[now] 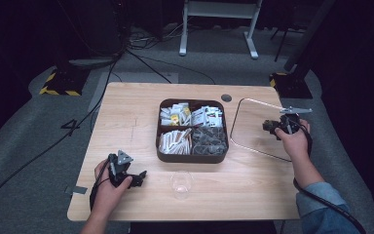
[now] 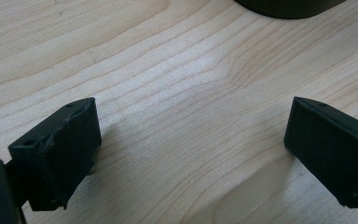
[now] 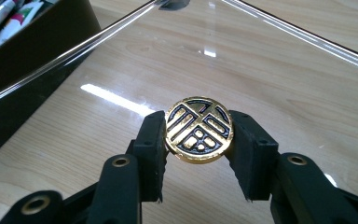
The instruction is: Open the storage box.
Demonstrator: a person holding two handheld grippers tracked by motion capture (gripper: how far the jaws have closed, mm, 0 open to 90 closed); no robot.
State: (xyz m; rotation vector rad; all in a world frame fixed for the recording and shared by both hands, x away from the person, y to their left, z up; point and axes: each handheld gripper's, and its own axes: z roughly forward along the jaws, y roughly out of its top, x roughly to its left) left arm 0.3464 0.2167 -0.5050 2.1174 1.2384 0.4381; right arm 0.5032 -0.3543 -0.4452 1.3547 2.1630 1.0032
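A wooden surface (image 1: 126, 112) spreads beneath both claws, with a clear tray (image 1: 253, 127) lying flat directly under the right claw (image 1: 278, 126) and a dark box (image 1: 193, 155) of packets between the two claws, just to the side of the tray's edge. In the right gripper view the same tray (image 3: 270, 60) runs below and ahead of the claw (image 3: 199, 140), its rim catching the light, while the box (image 3: 32, 51) stands off to one side. A clear cup (image 1: 181, 184) sits on the surface beside the left claw (image 1: 135, 178), between it and the box. The left claw (image 2: 191, 144) rests low over bare wood with its jaws spread wide and nothing between them; the box's rounded corner (image 2: 289, 7) lies ahead of it. The right claw is partly closed, its two pads pressed on opposite edges of a round gold-and-black disc (image 3: 199, 129), which is held upright just above the tray, its patterned face turned back toward the claw.
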